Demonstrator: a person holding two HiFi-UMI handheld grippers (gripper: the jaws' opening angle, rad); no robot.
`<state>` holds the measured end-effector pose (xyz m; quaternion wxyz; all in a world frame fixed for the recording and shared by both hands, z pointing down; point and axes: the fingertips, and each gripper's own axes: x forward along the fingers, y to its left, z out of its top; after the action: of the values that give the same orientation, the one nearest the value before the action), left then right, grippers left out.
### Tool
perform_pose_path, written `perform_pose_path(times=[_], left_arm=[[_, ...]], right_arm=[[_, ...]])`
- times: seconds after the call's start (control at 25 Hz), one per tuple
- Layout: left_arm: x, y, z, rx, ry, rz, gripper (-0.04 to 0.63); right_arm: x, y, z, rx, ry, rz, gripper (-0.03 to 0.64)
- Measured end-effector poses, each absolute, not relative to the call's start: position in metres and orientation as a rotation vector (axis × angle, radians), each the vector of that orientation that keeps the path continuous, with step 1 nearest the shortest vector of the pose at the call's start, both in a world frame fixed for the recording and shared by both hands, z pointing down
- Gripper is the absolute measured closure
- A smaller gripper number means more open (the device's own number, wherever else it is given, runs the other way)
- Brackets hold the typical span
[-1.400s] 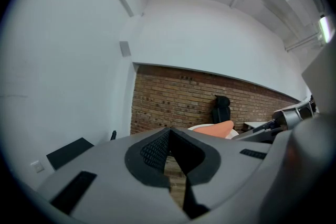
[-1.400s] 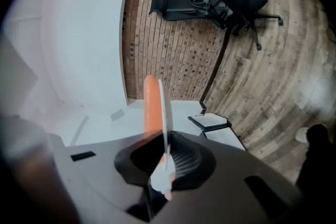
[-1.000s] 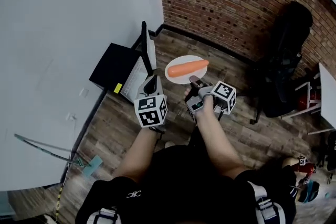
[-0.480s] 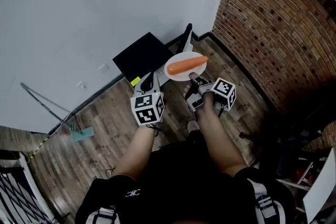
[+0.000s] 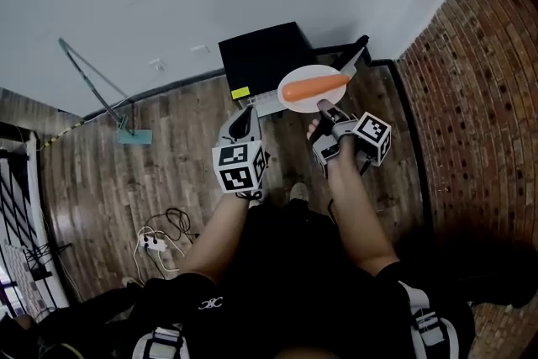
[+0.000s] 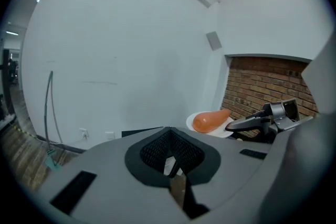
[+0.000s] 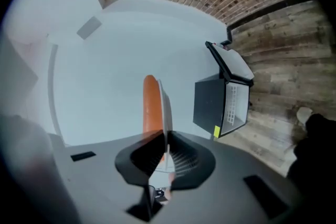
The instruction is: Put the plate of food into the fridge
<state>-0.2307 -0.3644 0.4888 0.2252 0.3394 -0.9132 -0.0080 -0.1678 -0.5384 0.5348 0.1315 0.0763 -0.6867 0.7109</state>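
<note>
A white plate (image 5: pixel 304 79) with a carrot (image 5: pixel 315 87) on it is held level in the air by its near rim. My right gripper (image 5: pixel 323 108) is shut on that rim. In the right gripper view the plate (image 7: pixel 167 107) shows edge-on between the jaws, with the carrot (image 7: pixel 151 105) on its left. The small black fridge (image 5: pixel 264 55) stands on the floor just beyond the plate, its door (image 5: pixel 356 58) swung open. My left gripper (image 5: pixel 241 122) hangs to the plate's left, shut and holding nothing. From the left gripper (image 6: pixel 170 138) view the carrot (image 6: pixel 210 119) shows at the right.
A white wall runs behind the fridge (image 7: pixel 220 102), and a brick wall (image 5: pixel 479 88) closes the right side. A long-handled mop (image 5: pixel 99 88) leans at the left. A power strip with cables (image 5: pixel 156 241) lies on the wood floor (image 5: pixel 168 172) near my feet.
The person has turned left: the fridge has swung from the left to straight ahead of the plate, and the brick wall has moved right. Both grippers came along, the plate still held.
</note>
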Motion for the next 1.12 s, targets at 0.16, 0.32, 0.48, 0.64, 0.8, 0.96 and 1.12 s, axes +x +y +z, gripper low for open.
perform_pose_path(times=[0.16, 0.32, 0.48, 0.64, 0.8, 0.96, 1.12], left_arm=[[-0.247, -0.345, 0.514, 0.833, -2.511, -0.028, 0.598], [-0.256, -0.336, 0.557, 0.772, -2.484, -0.050, 0.598], [-0.269, -0.332, 0.612, 0.755, -2.461, -0.061, 0.598], [-0.287, -0.326, 0.679, 0.762, -2.443, -0.089, 0.598], [-0.302, -0.310, 0.750, 0.737, -2.447, -0.110, 0.598], [-0.307, -0.301, 0.830, 0.705, -2.449, -0.110, 0.598], [-0.327, -0.302, 0.896, 0.685, -2.490, -0.120, 0.598]], right_arm=[[-0.187, -0.530, 0.567, 0.183, -1.945, 2.027, 0.580], [-0.202, -0.520, 0.612, 0.138, -1.921, 2.011, 0.580], [-0.208, -0.500, 0.674, 0.126, -1.884, 1.947, 0.584], [-0.210, -0.478, 0.752, 0.143, -1.834, 1.861, 0.584], [-0.222, -0.464, 0.834, 0.143, -1.818, 1.842, 0.584], [-0.245, -0.471, 0.928, 0.179, -1.810, 1.877, 0.589], [-0.286, -0.487, 1.007, 0.244, -1.842, 1.905, 0.589]])
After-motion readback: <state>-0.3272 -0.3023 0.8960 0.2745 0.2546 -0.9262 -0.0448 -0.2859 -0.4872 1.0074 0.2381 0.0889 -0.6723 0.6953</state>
